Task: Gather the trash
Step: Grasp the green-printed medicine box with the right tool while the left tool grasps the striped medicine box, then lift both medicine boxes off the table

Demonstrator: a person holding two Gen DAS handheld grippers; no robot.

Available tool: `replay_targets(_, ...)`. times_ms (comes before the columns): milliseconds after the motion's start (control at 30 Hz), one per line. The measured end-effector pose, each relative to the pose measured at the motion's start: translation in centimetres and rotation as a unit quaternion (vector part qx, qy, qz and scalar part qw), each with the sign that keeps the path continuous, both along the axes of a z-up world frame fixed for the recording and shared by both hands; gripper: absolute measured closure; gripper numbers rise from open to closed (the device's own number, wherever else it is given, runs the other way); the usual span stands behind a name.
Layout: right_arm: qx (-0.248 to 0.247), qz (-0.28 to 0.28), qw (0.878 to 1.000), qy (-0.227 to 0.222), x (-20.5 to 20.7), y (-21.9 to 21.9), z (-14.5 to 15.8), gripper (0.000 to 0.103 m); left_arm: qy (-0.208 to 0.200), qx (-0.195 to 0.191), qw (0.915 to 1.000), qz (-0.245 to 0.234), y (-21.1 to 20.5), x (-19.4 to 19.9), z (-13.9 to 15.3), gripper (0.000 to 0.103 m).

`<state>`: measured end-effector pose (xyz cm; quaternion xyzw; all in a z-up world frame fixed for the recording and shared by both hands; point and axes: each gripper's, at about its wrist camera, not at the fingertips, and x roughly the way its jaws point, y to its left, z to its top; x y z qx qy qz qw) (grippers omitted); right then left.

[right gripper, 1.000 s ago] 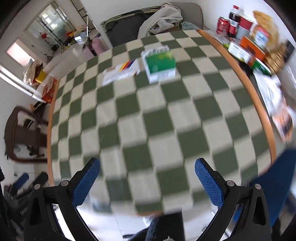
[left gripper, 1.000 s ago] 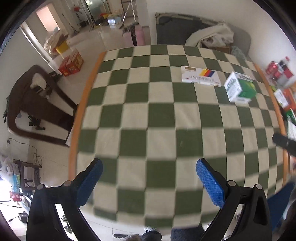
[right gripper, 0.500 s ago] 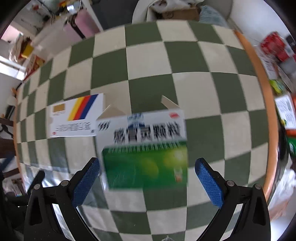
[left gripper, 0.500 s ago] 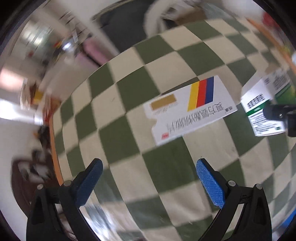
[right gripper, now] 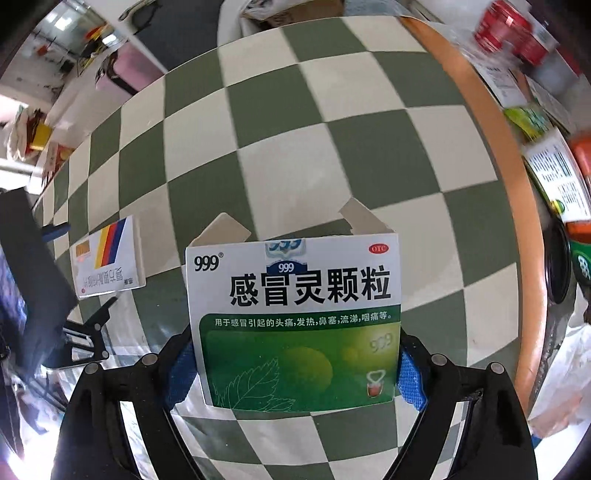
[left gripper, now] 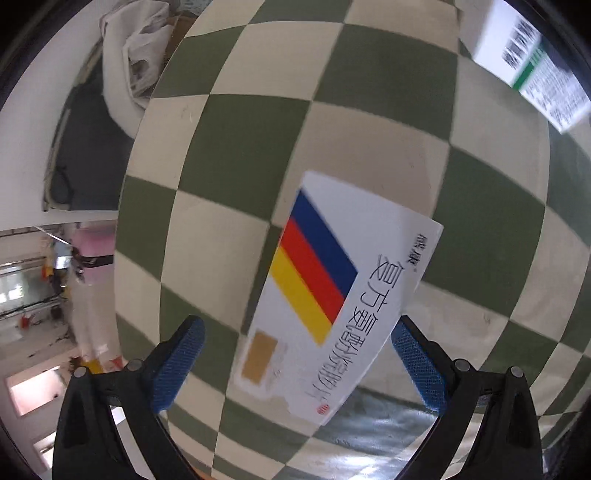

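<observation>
A flat white box with blue, red and yellow stripes (left gripper: 332,295) lies on the green-and-cream checked table (left gripper: 258,122). My left gripper (left gripper: 295,365) is open around its near end, jaws wide, the right pad beside the box edge. A green-and-white "999" medicine box (right gripper: 295,317) with open top flaps sits between the jaws of my right gripper (right gripper: 293,373); both blue pads lie against its sides. The striped box also shows in the right wrist view (right gripper: 107,258), with the left gripper beside it. The green box's corner shows in the left wrist view (left gripper: 528,62).
The table's orange rim (right gripper: 517,184) runs along the right. Beyond it are red cans (right gripper: 506,29), packets and boxes (right gripper: 554,173). A dark chair with white cloth (left gripper: 122,74) stands past the far table edge.
Both grippers have moved forward and down to the boxes. The left now straddles the striped box; the right has closed in on the green box, which was loose ahead of it before.
</observation>
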<state>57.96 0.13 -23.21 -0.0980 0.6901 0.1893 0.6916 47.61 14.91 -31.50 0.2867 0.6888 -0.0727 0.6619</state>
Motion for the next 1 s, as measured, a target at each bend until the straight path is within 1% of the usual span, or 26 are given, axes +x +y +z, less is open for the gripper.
replay_targets(33, 0.004, -0.007, 1.0, 0.003, 0.1, -0.4, -0.1, 0.014, 0.007, -0.013, 0.9999, 0.001, 0.0, 0.2, 0.1, 0.003)
replay_targets(67, 0.006, -0.01, 1.0, 0.005, 0.2, -0.5, -0.2, 0.014, 0.018, -0.028, 0.9994, 0.005, 0.0, 0.3, 0.2, 0.009)
replay_targets(100, 0.01, -0.015, 1.0, 0.007, 0.3, -0.7, -0.2, 0.014, 0.034, -0.053, 0.9978, 0.017, 0.2, 0.3, 0.4, 0.023)
replay_targets(133, 0.013, -0.018, 1.0, 0.008, 0.3, -0.8, -0.3, 0.014, 0.045, -0.073, 0.9958, 0.031, 0.8, 0.0, 0.3, 0.026)
replay_targets(200, 0.019, -0.023, 1.0, 0.01, 0.2, -0.9, -0.2, 0.014, 0.035, -0.075, 0.9952, 0.051, 0.8, -0.2, 0.5, 0.026)
replay_targets(233, 0.023, -0.026, 0.999, 0.01, 0.1, -1.1, -0.1, 0.014, 0.032, -0.082, 0.9937, 0.07, 0.8, -0.5, 0.6, 0.026)
replay_targets(267, 0.026, -0.027, 0.999, 0.01, 0.1, -1.1, 0.0, 0.014, 0.028, -0.085, 0.9914, 0.096, 1.0, -0.7, 0.6, 0.026)
replay_targets(333, 0.03, -0.029, 0.999, 0.008, -0.1, -1.0, 0.3, 0.014, 0.02, -0.088, 0.9827, 0.162, 1.1, -1.3, 0.8, 0.026)
replay_targets(367, 0.031, -0.029, 0.999, 0.007, -0.2, -1.3, 0.6, 0.014, 0.016, -0.091, 0.9744, 0.205, 1.4, -1.6, 0.8, 0.026)
replay_targets(400, 0.032, -0.029, 0.999, 0.006, -0.3, -1.3, 0.7, 0.014, 0.015, -0.106, 0.9585, 0.264, 1.8, -2.4, 1.0, 0.026)
replay_targets(433, 0.033, -0.03, 0.999, 0.005, -0.5, -1.3, 0.8, 0.014, 0.017, -0.115, 0.9441, 0.309, 2.0, -3.2, 1.0, 0.026)
replay_targets(500, 0.032, -0.026, 0.999, 0.007, -1.1, -1.1, 0.8, 0.014, 0.025, -0.125, 0.9176, 0.376, 2.2, -4.7, 0.9, 0.026)
replay_targets(533, 0.029, -0.022, 0.999, 0.009, -1.4, -0.9, 0.7, 0.014, 0.026, -0.151, 0.8937, 0.422, 2.2, -6.0, 1.0, 0.025)
replay_targets(600, 0.018, -0.012, 1.0, 0.013, -2.1, -0.5, 0.2, 0.014, 0.037, -0.17, 0.8728, 0.456, 1.8, -7.3, 0.7, 0.024)
replay_targets(633, 0.009, -0.004, 1.0, 0.017, -2.5, -0.3, -0.2, 0.014, 0.039, -0.179, 0.8681, 0.461, 1.5, -7.7, 0.5, 0.024)
replay_targets(667, 0.004, 0.001, 1.0, 0.02, -2.8, -0.1, -0.5, 0.014, 0.042, -0.177, 0.8698, 0.459, 0.8, -8.0, 0.2, 0.024)
replay_targets(700, -0.003, 0.006, 1.0, 0.025, -3.1, 0.1, -0.8, 0.014, 0.042, -0.169, 0.8748, 0.452, 0.3, -8.0, -0.1, 0.023)
replay_targets(733, -0.007, 0.006, 1.0, 0.029, -3.3, 0.2, -1.2, 0.013, 0.03, -0.152, 0.8882, 0.432, -0.8, -7.9, -0.1, 0.023)
replay_targets(767, -0.01, 0.007, 1.0, 0.029, -3.3, 0.4, -1.4, 0.012, 0.025, -0.132, 0.9, 0.415, -1.6, -7.4, -0.2, 0.019)
replay_targets(800, -0.013, 0.009, 1.0, 0.027, -3.4, 0.7, -1.5, 0.012, 0.015, -0.123, 0.9065, 0.404, -2.3, -7.4, -0.1, 0.018)
replay_targets(833, -0.02, 0.01, 0.999, 0.026, -3.4, 1.0, -1.6, 0.012, 0.01, -0.119, 0.9103, 0.396, -3.0, -7.4, -0.1, 0.018)
replay_targets(900, -0.031, 0.012, 0.999, 0.026, -3.4, 1.5, -2.0, 0.012, 0.007, -0.125, 0.9088, 0.398, -3.3, -7.5, -0.2, 0.023)
replay_targets(967, -0.036, 0.013, 0.999, 0.023, -3.4, 1.9, -2.2, 0.012, 0.003, -0.14, 0.9042, 0.404, -3.1, -7.2, -0.3, 0.029)
replay_targets(1000, -0.038, 0.014, 0.999, 0.02, -3.4, 2.1, -2.4, 0.012, -0.003, -0.138, 0.9031, 0.406, -3.4, -7.3, -0.3, 0.029)
